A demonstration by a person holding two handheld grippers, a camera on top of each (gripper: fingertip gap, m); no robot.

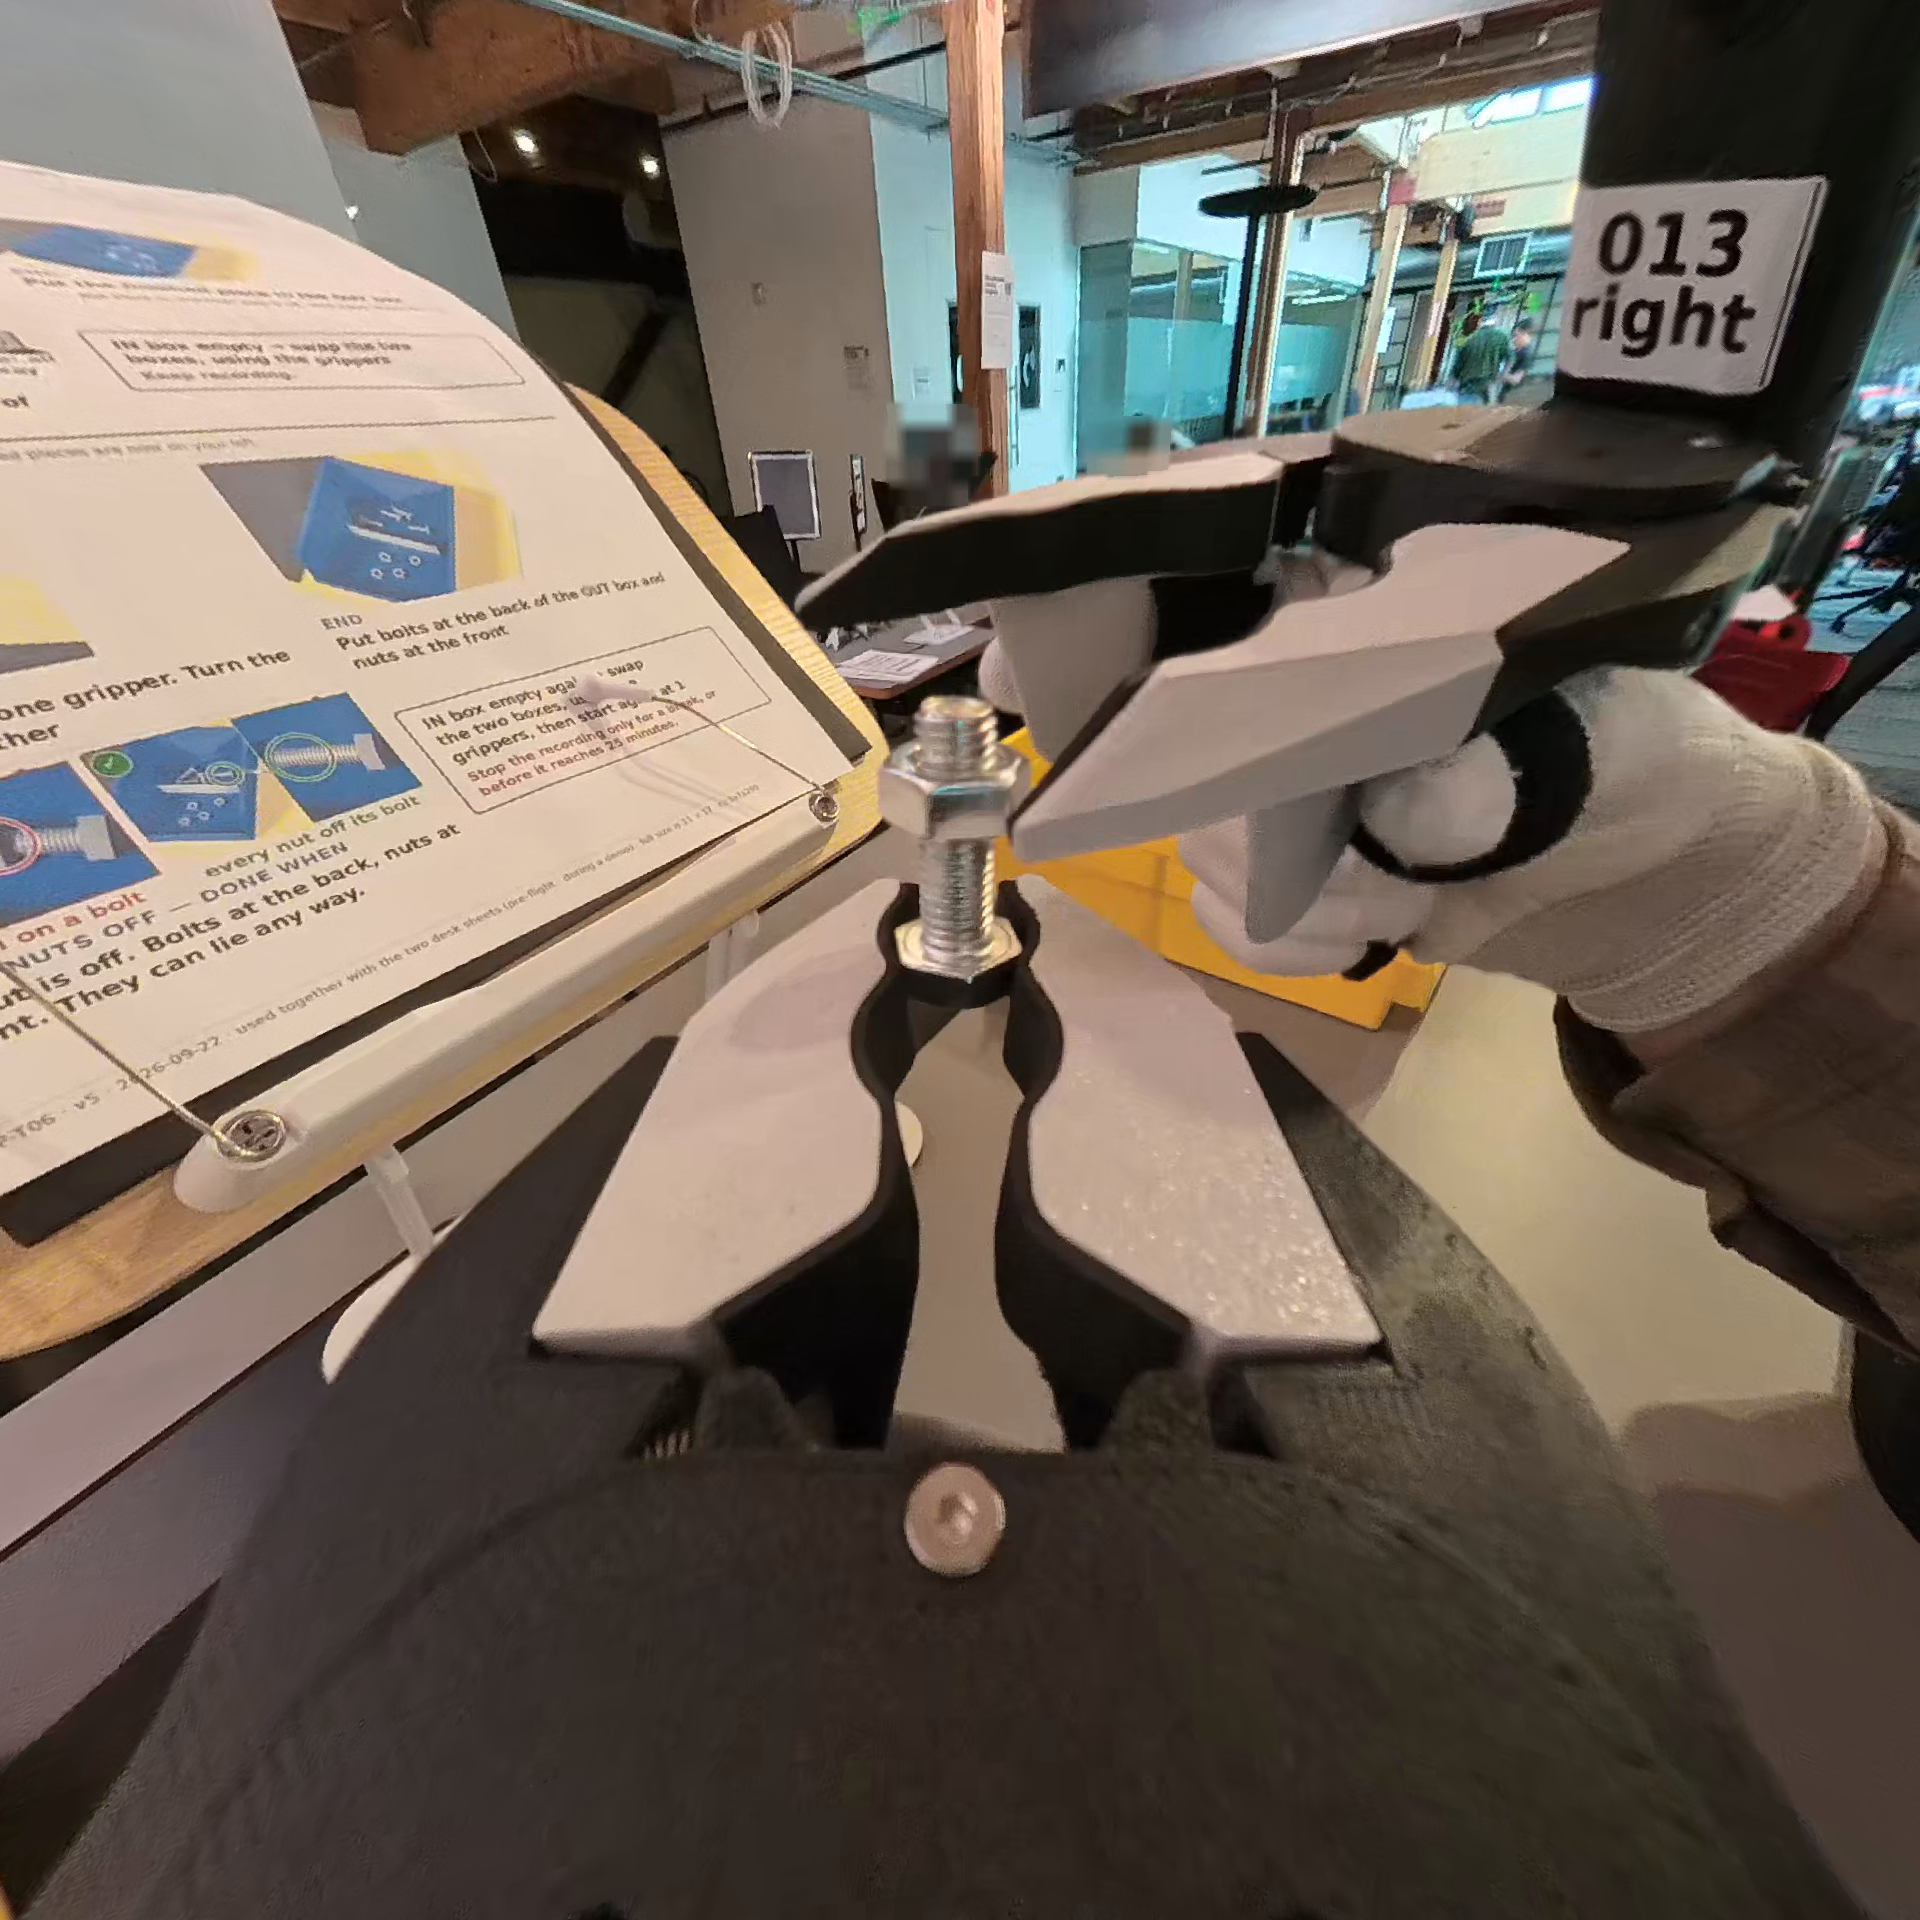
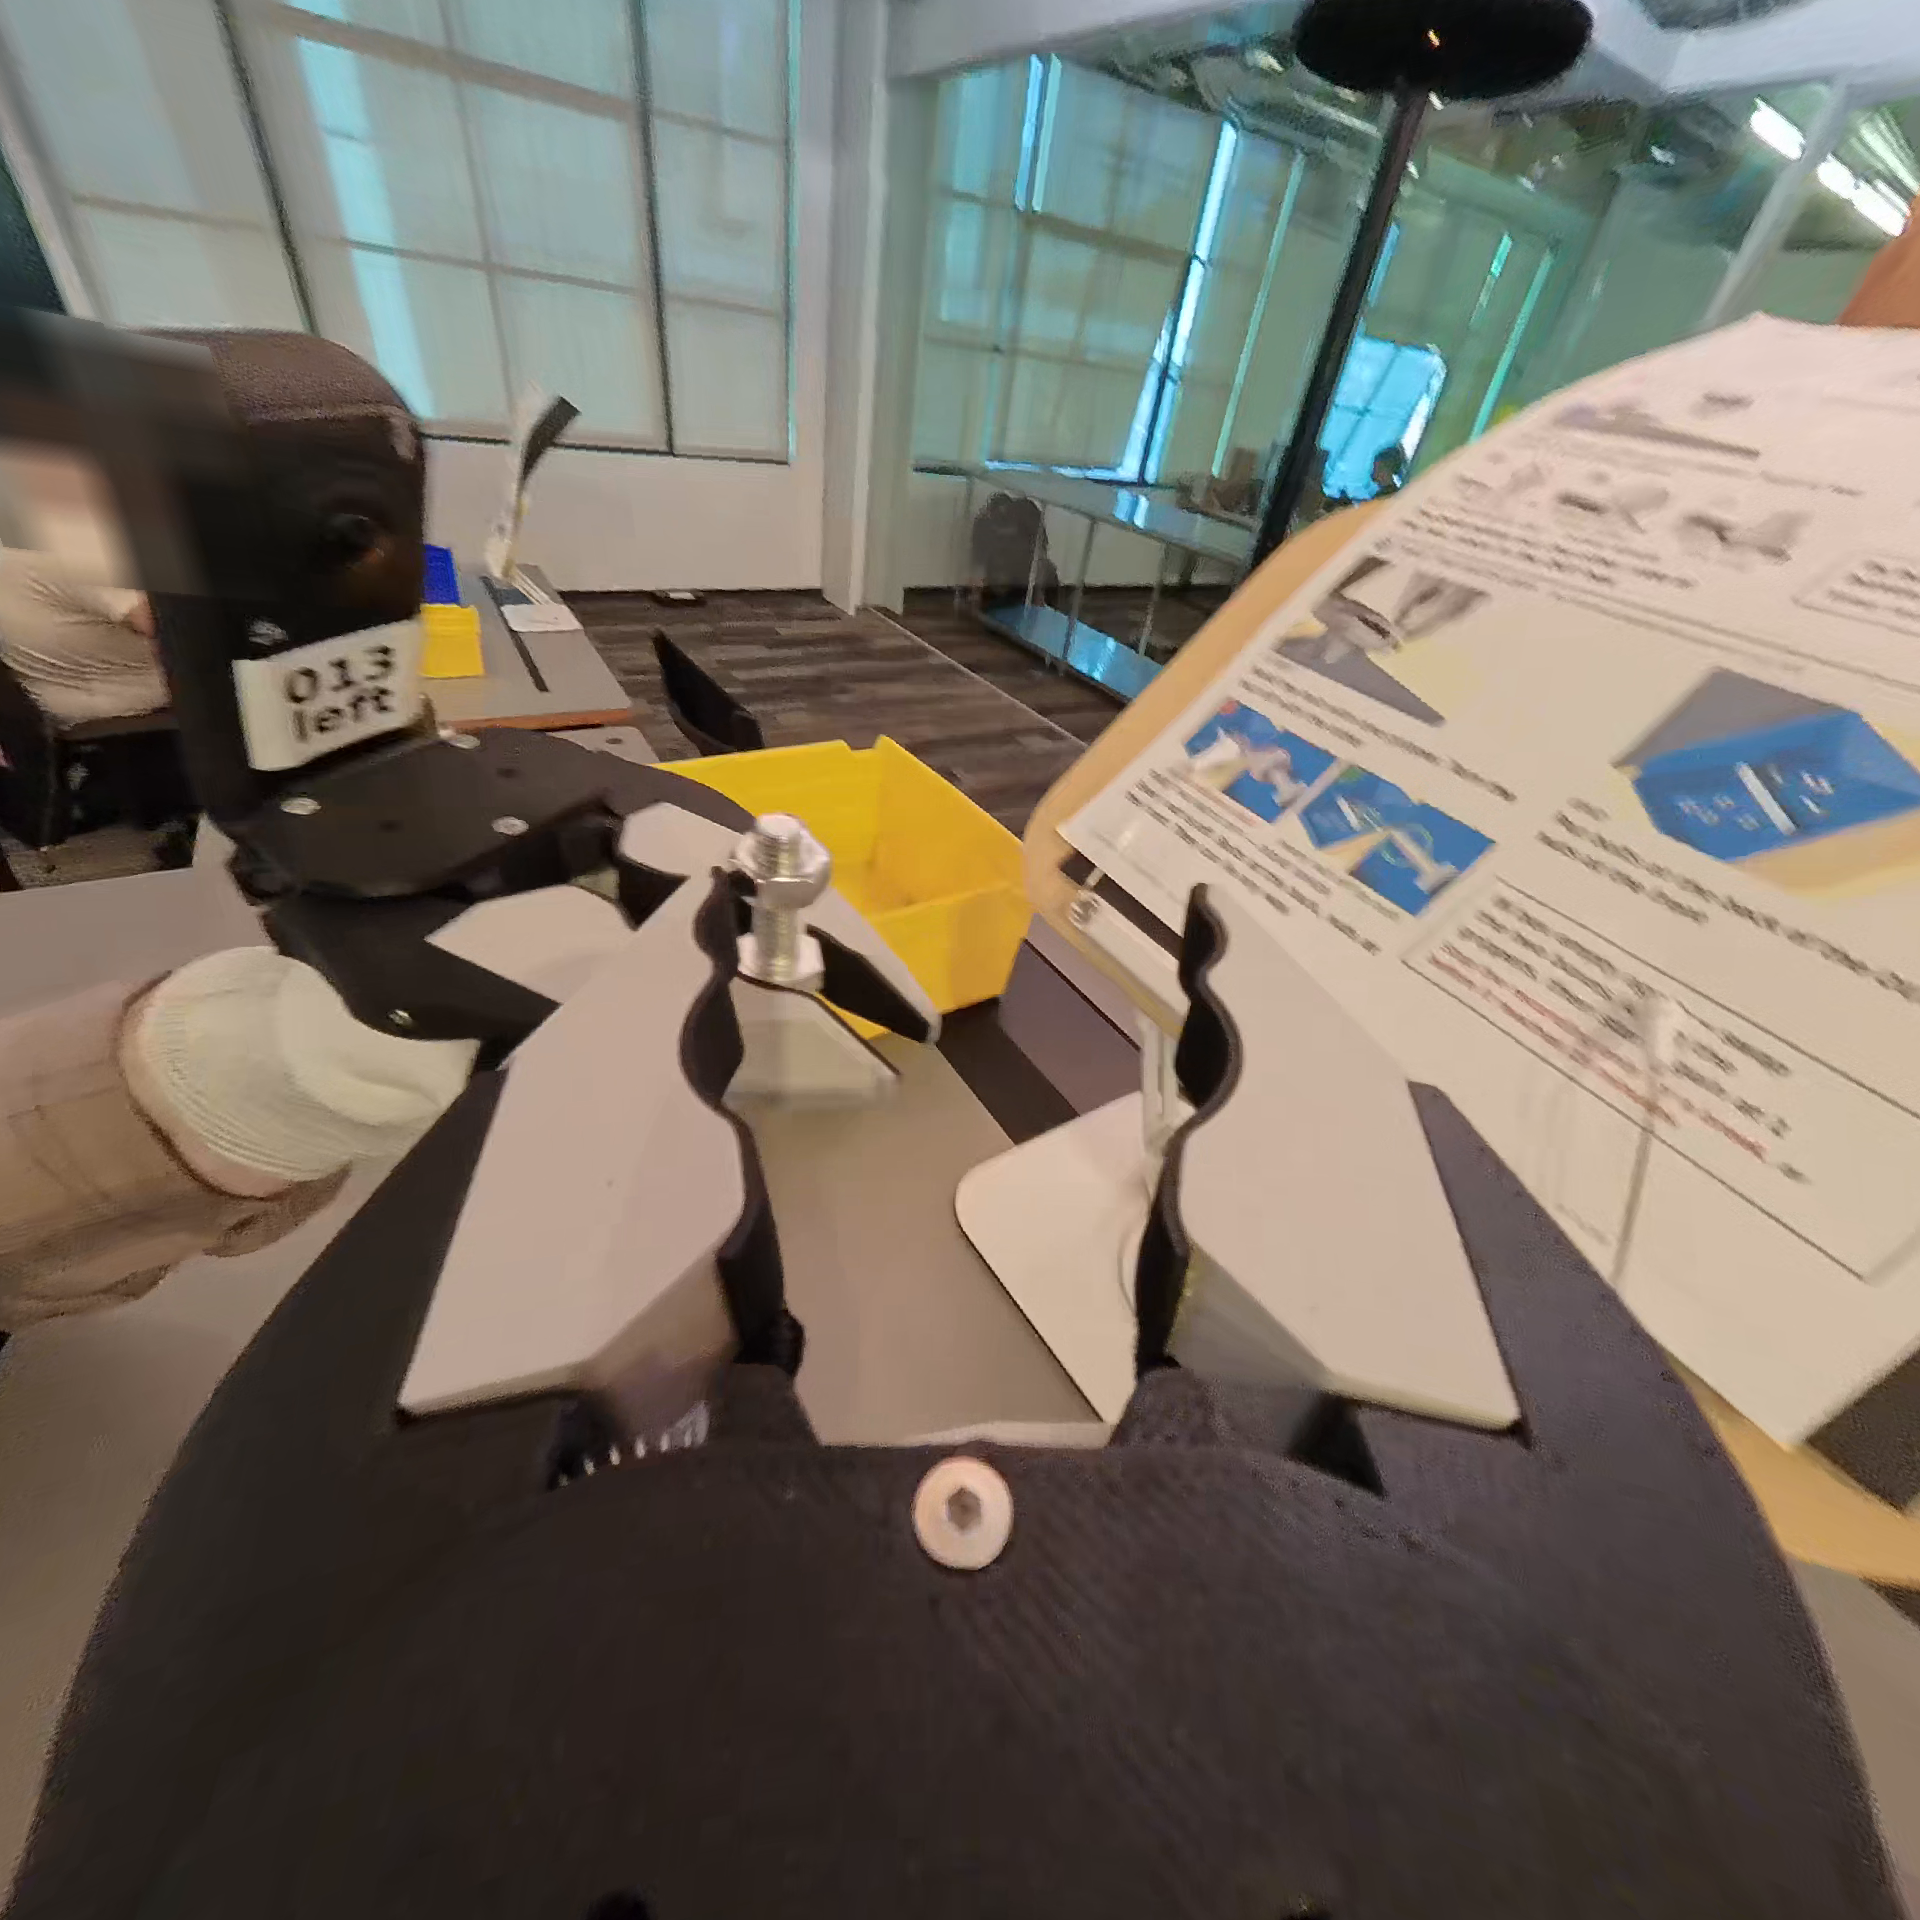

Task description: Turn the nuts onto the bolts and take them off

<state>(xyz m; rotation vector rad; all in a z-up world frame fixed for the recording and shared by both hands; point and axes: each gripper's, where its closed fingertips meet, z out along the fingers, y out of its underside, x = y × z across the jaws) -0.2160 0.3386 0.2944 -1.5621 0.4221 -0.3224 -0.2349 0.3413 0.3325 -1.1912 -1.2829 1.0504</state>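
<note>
A silver bolt (image 1: 954, 883) stands thread-up, its hex head clamped in my left gripper (image 1: 958, 951), which is shut on it. A silver nut (image 1: 951, 795) sits on the thread just below the bolt's top. My right gripper (image 1: 914, 722) is open, one finger on each side of the bolt's top; the near fingertip (image 1: 1039, 821) is right beside the nut. In the right wrist view the right gripper (image 2: 956, 914) is open and empty. The nut (image 2: 781, 871) and bolt (image 2: 774, 935) show beside its left finger, held by the left gripper (image 2: 800, 987).
A yellow bin (image 2: 914, 831) stands behind the bolt on the grey table (image 2: 883, 1299); it also shows in the left wrist view (image 1: 1143, 894). An instruction sheet on a wooden board (image 1: 364, 675) leans on a white stand (image 2: 1049, 1226) close by. White-gloved hands (image 1: 1558, 831) hold both grippers. My left and right fingertips are right by each other.
</note>
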